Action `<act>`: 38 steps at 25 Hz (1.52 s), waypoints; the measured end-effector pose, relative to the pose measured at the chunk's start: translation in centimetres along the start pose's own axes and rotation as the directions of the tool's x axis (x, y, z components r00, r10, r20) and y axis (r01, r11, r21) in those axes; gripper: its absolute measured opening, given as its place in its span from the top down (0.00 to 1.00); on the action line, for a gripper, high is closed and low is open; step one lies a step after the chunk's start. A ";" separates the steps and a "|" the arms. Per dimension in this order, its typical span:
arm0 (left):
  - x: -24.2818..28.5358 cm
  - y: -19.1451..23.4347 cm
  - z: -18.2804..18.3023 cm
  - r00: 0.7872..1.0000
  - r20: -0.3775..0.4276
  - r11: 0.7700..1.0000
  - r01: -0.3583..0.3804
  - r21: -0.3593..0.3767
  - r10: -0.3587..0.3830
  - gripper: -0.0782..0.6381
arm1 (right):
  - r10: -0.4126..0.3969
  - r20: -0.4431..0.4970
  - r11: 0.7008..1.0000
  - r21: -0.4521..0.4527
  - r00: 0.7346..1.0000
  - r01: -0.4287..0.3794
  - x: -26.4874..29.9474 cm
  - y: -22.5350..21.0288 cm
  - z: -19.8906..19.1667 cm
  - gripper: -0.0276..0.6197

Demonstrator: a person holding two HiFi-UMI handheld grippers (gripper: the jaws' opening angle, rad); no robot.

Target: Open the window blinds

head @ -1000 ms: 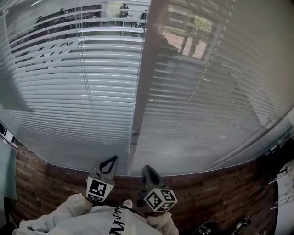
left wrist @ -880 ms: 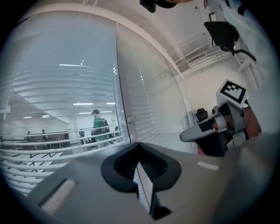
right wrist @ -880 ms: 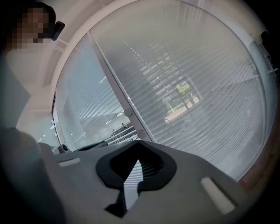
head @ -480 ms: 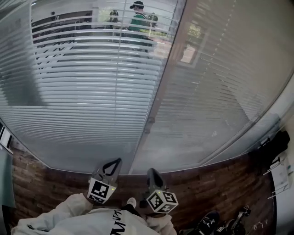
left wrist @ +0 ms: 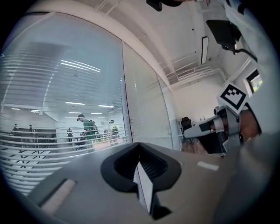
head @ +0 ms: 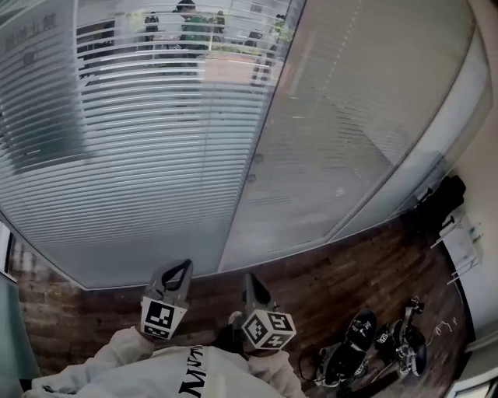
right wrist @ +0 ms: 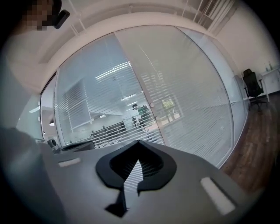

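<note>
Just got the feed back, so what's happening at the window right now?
A person stands facing the window blinds, holding the left tongs and right tongs low, close to the body. Both tongs are shut and empty, and neither touches the blinds. Near the top of the left panel, people show through the slats; the right panel looks closed. Opening has not visibly begun.

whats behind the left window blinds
Through the gaps near the top of the left blinds, a room with several people shows, one person in green. Lower down, the slats lie closer together and cover what is behind them.
</note>
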State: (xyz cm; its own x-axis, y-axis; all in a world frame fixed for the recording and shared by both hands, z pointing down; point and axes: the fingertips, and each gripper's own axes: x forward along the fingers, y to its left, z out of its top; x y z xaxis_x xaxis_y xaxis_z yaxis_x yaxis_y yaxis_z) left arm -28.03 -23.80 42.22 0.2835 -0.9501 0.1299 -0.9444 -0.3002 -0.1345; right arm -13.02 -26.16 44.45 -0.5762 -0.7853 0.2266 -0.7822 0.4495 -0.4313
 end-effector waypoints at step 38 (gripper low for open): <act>-2.9 -9.6 1.7 0.997 -0.031 0.996 0.074 -0.051 -0.076 0.89 | -0.071 -0.072 0.997 0.001 0.995 0.072 -10.3 -2.6 -0.7 0.96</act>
State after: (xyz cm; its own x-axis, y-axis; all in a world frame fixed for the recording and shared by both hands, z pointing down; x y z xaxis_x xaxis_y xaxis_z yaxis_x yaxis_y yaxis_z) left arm -19.48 -18.32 41.43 0.3488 -0.9216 0.1700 -0.9281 -0.3649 -0.0739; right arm -5.24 -18.92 43.84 -0.5345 -0.7826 0.3192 -0.8212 0.3915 -0.4152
